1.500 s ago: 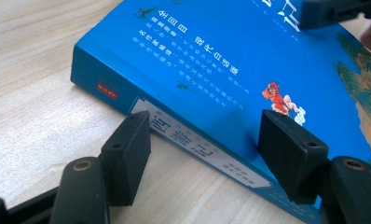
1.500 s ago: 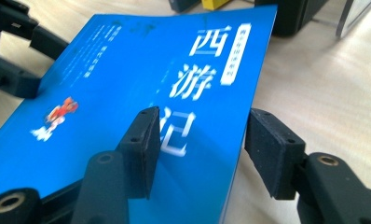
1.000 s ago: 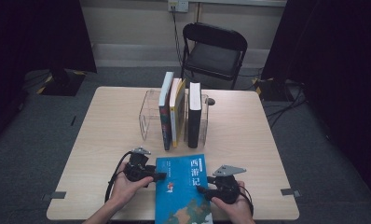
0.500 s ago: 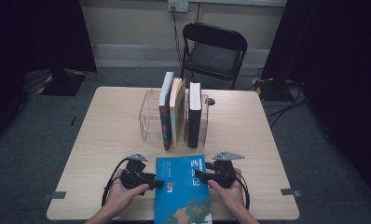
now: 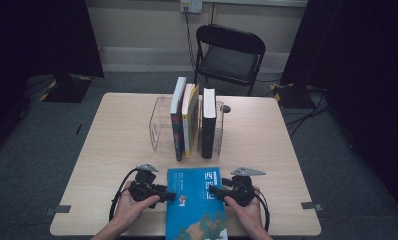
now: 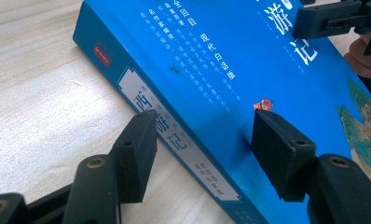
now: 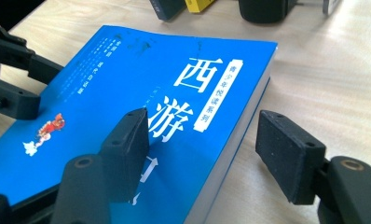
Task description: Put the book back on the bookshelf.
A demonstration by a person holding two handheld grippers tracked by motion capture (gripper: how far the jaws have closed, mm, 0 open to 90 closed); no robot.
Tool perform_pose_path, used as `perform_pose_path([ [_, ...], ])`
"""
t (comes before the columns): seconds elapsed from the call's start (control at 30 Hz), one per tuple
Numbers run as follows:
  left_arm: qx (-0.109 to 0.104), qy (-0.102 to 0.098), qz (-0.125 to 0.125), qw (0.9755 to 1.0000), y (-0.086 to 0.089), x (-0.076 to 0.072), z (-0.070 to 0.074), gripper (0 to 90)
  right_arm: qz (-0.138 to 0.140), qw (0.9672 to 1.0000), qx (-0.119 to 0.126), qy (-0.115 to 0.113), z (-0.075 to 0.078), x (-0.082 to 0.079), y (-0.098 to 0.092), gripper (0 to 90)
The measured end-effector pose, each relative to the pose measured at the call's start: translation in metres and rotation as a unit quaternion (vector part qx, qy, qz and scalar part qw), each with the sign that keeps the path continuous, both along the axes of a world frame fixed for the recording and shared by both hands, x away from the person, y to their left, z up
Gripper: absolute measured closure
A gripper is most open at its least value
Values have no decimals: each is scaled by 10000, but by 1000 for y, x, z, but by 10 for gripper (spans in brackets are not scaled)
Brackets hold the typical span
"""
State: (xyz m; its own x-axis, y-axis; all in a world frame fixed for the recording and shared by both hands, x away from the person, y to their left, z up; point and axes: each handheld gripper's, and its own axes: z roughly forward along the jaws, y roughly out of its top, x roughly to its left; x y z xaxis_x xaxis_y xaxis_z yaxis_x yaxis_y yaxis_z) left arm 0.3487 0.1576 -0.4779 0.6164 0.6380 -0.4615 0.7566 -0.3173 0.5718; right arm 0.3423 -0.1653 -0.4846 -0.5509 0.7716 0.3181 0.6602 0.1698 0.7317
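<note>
Book [image 5: 196,205] lies flat at the near edge of the table [image 5: 112,145], a thick blue paperback, likely fairly heavy, stiff across the spine but with a smooth, slippery cover. Left claw [image 5: 168,194] stands half wide astride the spine edge; right claw [image 5: 213,190], just opening, straddles the page edge without pressing. Best hold is probably on the two long edges. Farther back, three books [image 5: 191,120] stand upright in a clear rack [image 5: 159,120].

Bright blue book [image 5: 197,202] with white characters, pale wooden table [image 5: 112,135], black tools.
</note>
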Motion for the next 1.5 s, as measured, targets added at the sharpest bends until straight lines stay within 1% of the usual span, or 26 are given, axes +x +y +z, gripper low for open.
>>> perform_pose_path([
  [0.07, 10, -18, -10, 10000, 0, 0, 0, 410, -23, 10000, 50, 69, -1, 0, 0, 348],
  [0.17, 15, -24, -14, 10000, 0, 0, 0, 404, 34, 9992, 231, 317, -3, 1, 2, 334],
  [0.2, 3, -14, -7, 10000, 0, 1, 0, 403, 10, 9992, 197, 334, -3, 1, 4, 333],
  [0.27, 22, -22, -16, 10000, 0, 1, 0, 401, -55, 9994, 97, 327, 0, 0, 7, 349],
  [0.3, 20, -22, -14, 10000, 0, 1, 0, 401, -84, 9995, 76, 308, 1, 0, 7, 374],
  [0.33, 20, -22, -14, 10000, 0, 1, 0, 400, -84, 9995, 76, 308, 1, 0, 7, 374],
  [0.37, 14, -38, -8, 10000, 0, 1, 0, 398, -196, 9993, 104, 301, 4, -2, 5, 441],
  [0.4, 28, -59, -21, 10000, 0, 1, -1, 394, -228, 9992, 141, 301, 5, -2, 4, 465],
  [0.47, 50, -80, 1, 10000, 0, 1, -1, 363, -259, 9991, 173, 281, 7, -4, 3, 492],
  [0.5, 29, -56, 4, 10000, 0, 1, -1, 362, -257, 9991, 175, 286, 7, -4, 2, 499],
  [0.67, 28, -55, 12, 10000, 0, 1, -1, 359, -319, 9981, 380, 355, 10, -10, -3, 548],
  [0.73, 28, -61, 9, 10000, 0, 1, -2, 358, -366, 9972, 533, 377, 13, -14, -3, 546],
  [0.77, 28, -61, 9, 10000, 0, 1, -2, 355, -336, 9974, 545, 335, 15, -15, -3, 546],
  [0.83, 21, -55, 14, 10000, 0, 1, -2, 355, -326, 9970, 594, 369, 16, -16, -4, 546],
  [0.9, 24, -50, 15, 10000, 0, 1, -2, 355, -329, 9961, 684, 458, 14, -15, -6, 549],
  [0.93, 23, -67, 19, 10000, 0, 1, -2, 356, -347, 9953, 717, 559, 12, -14, -8, 549],
  [0.97, 23, -67, 19, 10000, 0, 1, -2, 355, -347, 9953, 717, 559, 12, -14, -8, 549],
  [1.0, 27, -66, 17, 10000, 0, 1, -2, 355, -386, 9937, 786, 698, 8, -12, -9, 550],
  [1.03, 23, -64, 19, 10000, 0, 1, -2, 355, -406, 9929, 812, 774, 7, -12, -10, 554],
  [1.13, 3, -58, 8, 10000, 0, 2, -2, 355, -396, 9918, 872, 843, 4, -9, -12, 554],
  [1.2, 4, -50, 12, 10000, 0, 2, -2, 352, -375, 9914, 915, 861, 3, -8, -12, 554],
  [1.23, 5, -46, 4, 10000, 0, 2, -2, 350, -416, 9899, 1037, 869, 1, -5, -13, 555],
  [1.3, 12, -57, -3, 10000, -1, 2, -2, 350, -390, 9910, 979, 830, 2, -2, -12, 555],
  [1.4, 21, -62, -7, 10000, -1, 1, -2, 348, -399, 9916, 956, 777, 2, -3, -11, 568],
  [1.47, 19, -65, -7, 10000, -1, 1, -2, 348, -392, 9919, 953, 748, 3, -3, -12, 574],
  [1.5, 17, -59, -4, 10000, -1, 1, -2, 348, -380, 9911, 1010, 775, 3, -3, -13, 578],
])
